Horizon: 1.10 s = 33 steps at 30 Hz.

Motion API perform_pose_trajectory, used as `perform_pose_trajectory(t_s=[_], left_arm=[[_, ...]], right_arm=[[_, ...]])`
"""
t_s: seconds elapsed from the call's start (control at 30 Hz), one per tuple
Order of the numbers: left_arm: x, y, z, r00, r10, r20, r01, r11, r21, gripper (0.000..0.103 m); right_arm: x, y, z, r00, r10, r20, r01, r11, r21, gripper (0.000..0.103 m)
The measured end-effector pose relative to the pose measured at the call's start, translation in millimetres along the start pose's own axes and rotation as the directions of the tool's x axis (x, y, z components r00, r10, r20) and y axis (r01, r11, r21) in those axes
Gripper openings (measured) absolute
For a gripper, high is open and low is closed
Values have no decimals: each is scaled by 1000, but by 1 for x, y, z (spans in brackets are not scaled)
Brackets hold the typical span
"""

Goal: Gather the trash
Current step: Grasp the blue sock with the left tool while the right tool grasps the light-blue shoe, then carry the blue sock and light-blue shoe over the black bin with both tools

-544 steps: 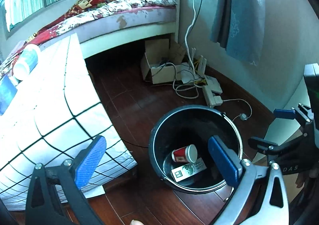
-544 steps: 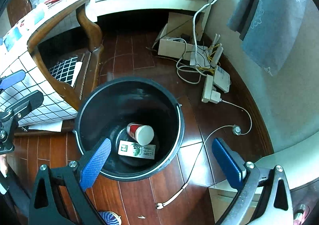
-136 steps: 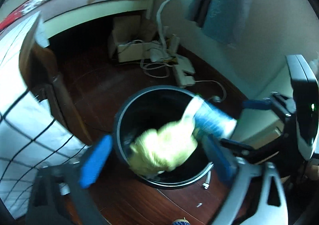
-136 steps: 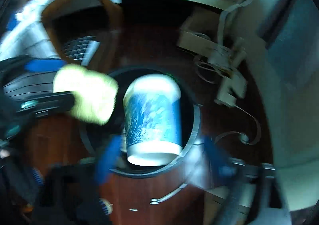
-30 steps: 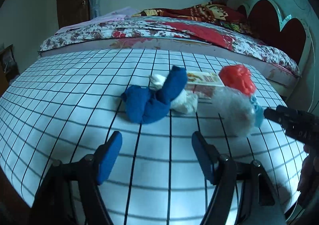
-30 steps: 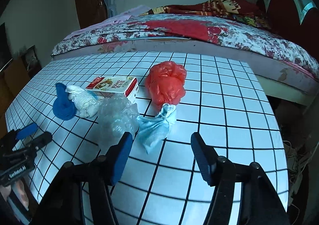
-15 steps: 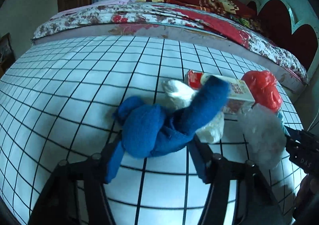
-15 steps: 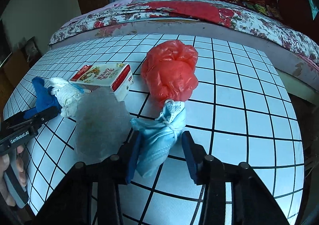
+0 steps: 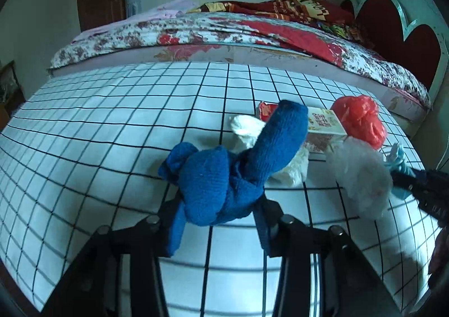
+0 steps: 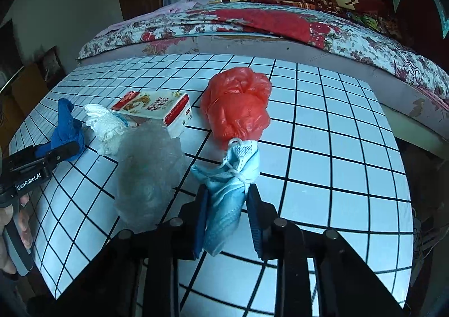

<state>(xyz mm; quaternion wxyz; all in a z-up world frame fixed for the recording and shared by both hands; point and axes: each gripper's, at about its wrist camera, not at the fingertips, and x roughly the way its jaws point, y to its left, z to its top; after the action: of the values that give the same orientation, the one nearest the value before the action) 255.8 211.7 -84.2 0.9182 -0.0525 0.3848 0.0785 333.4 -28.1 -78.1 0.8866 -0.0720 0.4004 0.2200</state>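
Both hand-held grippers have drawn in around pieces of trash that a second ago lay clear ahead of wide jaws. On the left hand-held gripper (image 9: 217,221) the jaws are closing, their blue pads already pressing the sides of the knotted dark-blue knitted sock (image 9: 233,168), a soft ribbed bundle whose one end sticks up like a thumb. On the right hand-held gripper (image 10: 227,218) the jaws are as far together as they go, pinching the crumpled pale-blue pleated face mask (image 10: 233,179), tied round with its white ear loop.

Both items rest on the worktop (image 10: 336,148), covered by a smooth white cloth with a black grid. Touching the sock from behind lies a wad of white loosely woven fabric (image 9: 286,165), half hidden by it. Near this, a flat red-and-white printed cardboard carton (image 10: 157,109) is partly covered by a cloudy, crinkled clear plastic bag (image 10: 148,171), whose edges are hard to trace. A scrunched glossy red plastic bag (image 10: 238,103) sits just behind the mask, touching its top.

Beyond the worktop runs a bed with a floral quilt (image 10: 252,22). A person's fingers (image 10: 23,221) show at the left edge, cut off by the frame.
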Motion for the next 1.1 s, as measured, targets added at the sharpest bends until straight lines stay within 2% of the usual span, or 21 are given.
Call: perform_pose_trajectory(t_s=[0.27, 0.5, 0.73, 1.1], left_arm=[[-39, 2, -25, 999, 15, 32, -14, 1000, -5, 44], [-72, -14, -44, 997, 10, 78, -12, 1000, 29, 44], [-100, -34, -58, 994, -30, 105, 25, 999, 43, 44], [-135, -77, -76, 984, -107, 140, 91, 989, 116, 44]], right_arm=[[-45, 7, -14, 997, -17, 69, 18, 1000, -23, 28], [-89, 26, -33, 990, -35, 134, 43, 997, -64, 28], [-124, 38, -54, 984, -51, 169, 67, 994, -89, 28], [-170, 29, -93, 977, -75, 200, 86, 995, -47, 28]])
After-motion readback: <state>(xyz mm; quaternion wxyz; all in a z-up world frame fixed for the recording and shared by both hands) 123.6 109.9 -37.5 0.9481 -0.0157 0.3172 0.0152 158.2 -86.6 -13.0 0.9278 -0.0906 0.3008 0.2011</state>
